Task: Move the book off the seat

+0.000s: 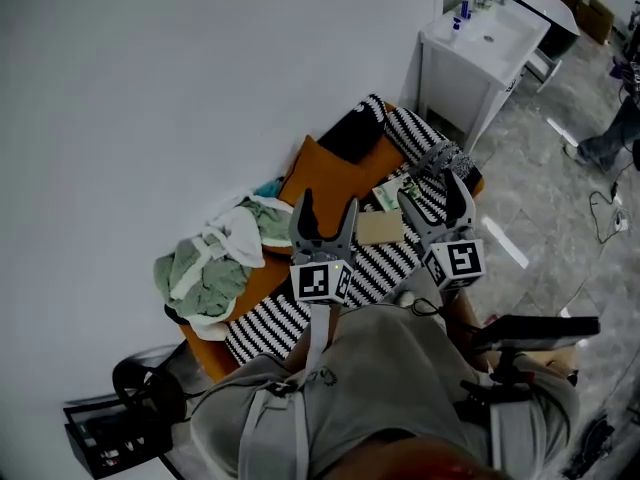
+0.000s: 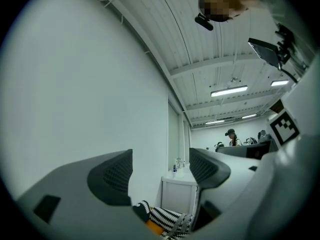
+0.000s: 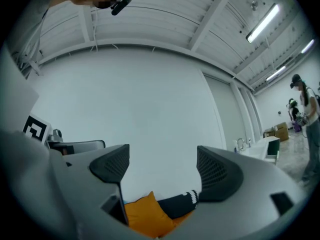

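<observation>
A flat tan book (image 1: pixel 380 228) lies on the black-and-white striped seat (image 1: pixel 375 268), with a green-and-white printed item (image 1: pixel 392 190) just beyond it. My left gripper (image 1: pixel 326 208) hovers above the seat to the left of the book, open and empty. My right gripper (image 1: pixel 434 193) hangs to the book's right, also open with nothing between its fingers. In the left gripper view the left gripper (image 2: pixel 160 169) points slightly upward at the wall, and only a strip of the striped seat (image 2: pixel 167 218) shows below. The right gripper (image 3: pixel 162 169) faces the wall above an orange cushion (image 3: pixel 145 216).
An orange cushion (image 1: pixel 325 183) and a black cushion (image 1: pixel 355 133) lean at the seat's back. A pile of clothes (image 1: pixel 215 263) fills its left end. A white sink cabinet (image 1: pixel 480 48) stands beyond the seat. Black equipment (image 1: pixel 130 398) sits at lower left, and a person (image 1: pixel 610 138) stands far right.
</observation>
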A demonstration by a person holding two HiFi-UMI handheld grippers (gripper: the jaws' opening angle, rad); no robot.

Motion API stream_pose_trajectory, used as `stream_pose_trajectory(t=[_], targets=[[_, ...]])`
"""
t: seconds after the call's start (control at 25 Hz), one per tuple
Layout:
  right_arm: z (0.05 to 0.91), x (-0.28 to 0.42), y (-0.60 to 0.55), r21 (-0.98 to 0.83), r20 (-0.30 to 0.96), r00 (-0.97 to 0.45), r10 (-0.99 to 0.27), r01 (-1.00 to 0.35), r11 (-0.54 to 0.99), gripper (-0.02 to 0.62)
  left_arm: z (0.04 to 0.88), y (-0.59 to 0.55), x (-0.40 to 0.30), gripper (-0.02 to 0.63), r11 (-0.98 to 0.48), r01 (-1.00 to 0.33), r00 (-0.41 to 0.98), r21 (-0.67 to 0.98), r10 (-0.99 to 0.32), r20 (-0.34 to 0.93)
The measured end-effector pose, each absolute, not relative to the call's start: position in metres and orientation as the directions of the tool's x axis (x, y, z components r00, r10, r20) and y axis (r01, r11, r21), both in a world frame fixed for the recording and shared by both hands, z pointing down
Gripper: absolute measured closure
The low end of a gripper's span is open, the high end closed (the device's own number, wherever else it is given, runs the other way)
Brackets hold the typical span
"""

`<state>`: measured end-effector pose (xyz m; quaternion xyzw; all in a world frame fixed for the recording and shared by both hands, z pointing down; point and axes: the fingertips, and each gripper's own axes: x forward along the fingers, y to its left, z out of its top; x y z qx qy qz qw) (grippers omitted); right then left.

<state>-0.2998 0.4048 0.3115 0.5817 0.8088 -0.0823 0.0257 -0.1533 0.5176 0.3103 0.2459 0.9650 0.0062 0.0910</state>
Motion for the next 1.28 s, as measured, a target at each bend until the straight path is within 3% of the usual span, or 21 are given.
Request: stream_pose_trajectory(t=[0.72, 1.28], targets=[[0.324, -0.316, 0.407, -0.113, -0.085, -0.368, 0.926, 0.927, 0.358, 0.163, 0.324, 0.526, -0.175, 0.238, 0.903, 0.422, -0.896, 0.077, 0.428, -0.117], [0.434, -0.342, 0.461, -0.19, 0.083, -0.337, 0.938, 0.918, 0.347, 0.163, 0.426, 0.571, -0.207, 0.236, 0.899, 0.422, -0.906, 0.117, 0.42, 0.048]])
